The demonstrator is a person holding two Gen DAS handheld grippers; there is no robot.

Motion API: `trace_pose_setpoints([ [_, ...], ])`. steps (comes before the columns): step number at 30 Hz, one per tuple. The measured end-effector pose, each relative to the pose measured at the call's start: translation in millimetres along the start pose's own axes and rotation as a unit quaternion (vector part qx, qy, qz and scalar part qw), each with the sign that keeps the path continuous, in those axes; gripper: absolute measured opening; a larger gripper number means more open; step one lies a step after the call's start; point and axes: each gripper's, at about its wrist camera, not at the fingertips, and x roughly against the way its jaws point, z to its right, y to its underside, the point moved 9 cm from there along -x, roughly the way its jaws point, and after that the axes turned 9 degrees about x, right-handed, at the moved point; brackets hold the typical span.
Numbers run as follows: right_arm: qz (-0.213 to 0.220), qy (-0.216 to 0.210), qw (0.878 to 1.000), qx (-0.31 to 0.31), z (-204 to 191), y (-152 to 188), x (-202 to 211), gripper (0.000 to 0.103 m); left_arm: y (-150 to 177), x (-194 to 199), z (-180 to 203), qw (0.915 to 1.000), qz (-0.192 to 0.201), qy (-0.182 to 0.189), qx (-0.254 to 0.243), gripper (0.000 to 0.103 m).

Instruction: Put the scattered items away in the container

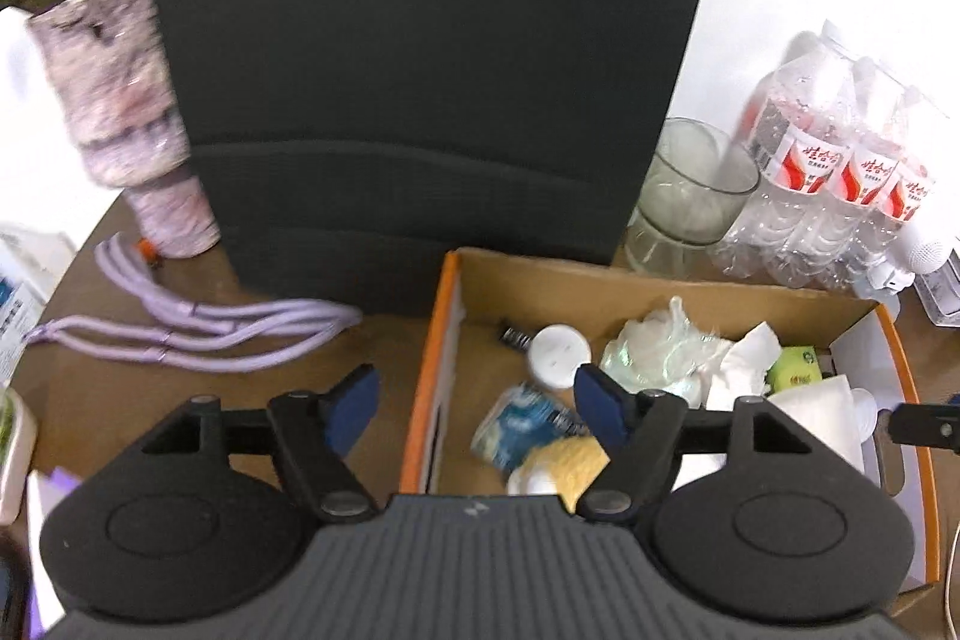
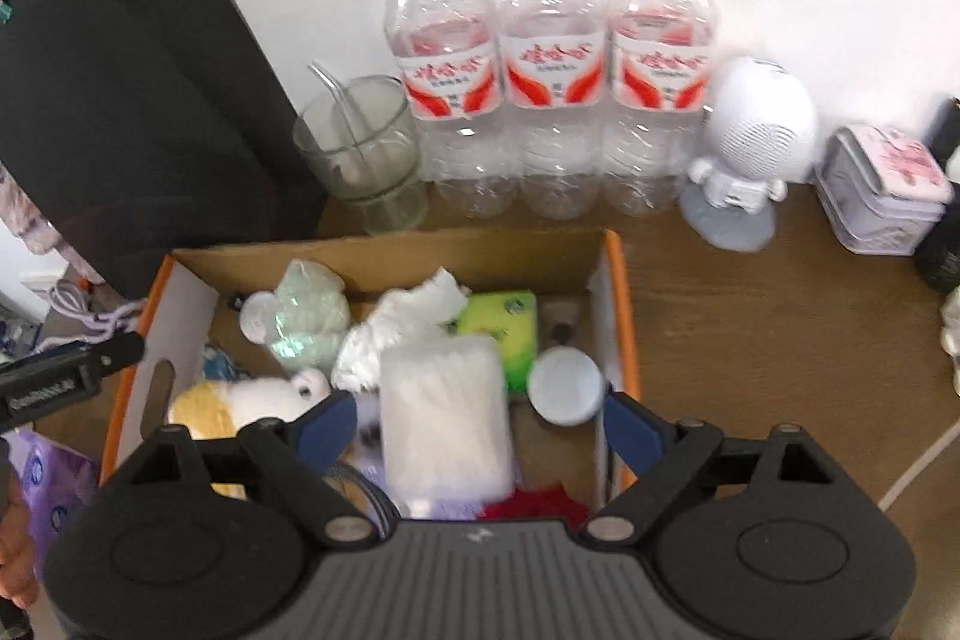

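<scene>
Several small items already lie inside the cardboard box (image 2: 612, 280), an orange-edged container standing on the brown table (image 2: 750, 316) in front of a black paper bag (image 1: 420, 58): a white tissue pack (image 2: 441, 418), a green packet (image 2: 504, 334), a white cap (image 2: 564, 383), crumpled white tissue (image 2: 414, 322), a pale green plastic bag (image 2: 309, 319), a yellow-and-white plush toy (image 2: 240, 400) and a blue wrapper (image 1: 522, 424). The right gripper (image 2: 474, 430) hangs over the box with its blue-padded fingers spread wide on either side of the tissue pack, not pressing it. The left gripper (image 1: 474, 409) is also spread wide and empty, one finger over the table, the other over the box interior. Outside the box, a lilac cord (image 1: 198, 328) lies on the table to its left. Behind the box stand a glass cup (image 2: 360, 148), three water bottles (image 2: 552, 58), a white astronaut figure (image 2: 750, 142) and a small tin (image 2: 882, 190).
</scene>
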Motion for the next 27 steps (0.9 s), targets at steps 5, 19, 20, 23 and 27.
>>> trace_pose_setpoints([
  [5, 0.079, 0.003, 0.996, 0.040, -11, 23, 15, 0.089, 13, 38, 10, 0.9951, 0.093, 0.024, -0.023, 0.101],
  [19, 0.335, 0.076, 0.931, 0.123, -46, 69, 66, 0.092, 76, 102, 9, 0.9547, 0.280, 0.098, -0.027, 0.103],
  [20, 0.337, 0.079, 0.930, 0.123, -49, 74, 74, 0.092, 85, 107, 5, 0.9562, 0.276, 0.095, -0.025, 0.103],
  [23, 0.332, 0.074, 0.933, 0.119, -62, 106, 91, 0.092, 122, 126, -6, 0.9612, 0.261, 0.087, -0.013, 0.103],
  [27, 0.317, 0.049, 0.936, 0.143, -81, 183, 113, 0.092, 191, 156, -17, 0.9715, 0.230, 0.044, -0.038, 0.103],
])
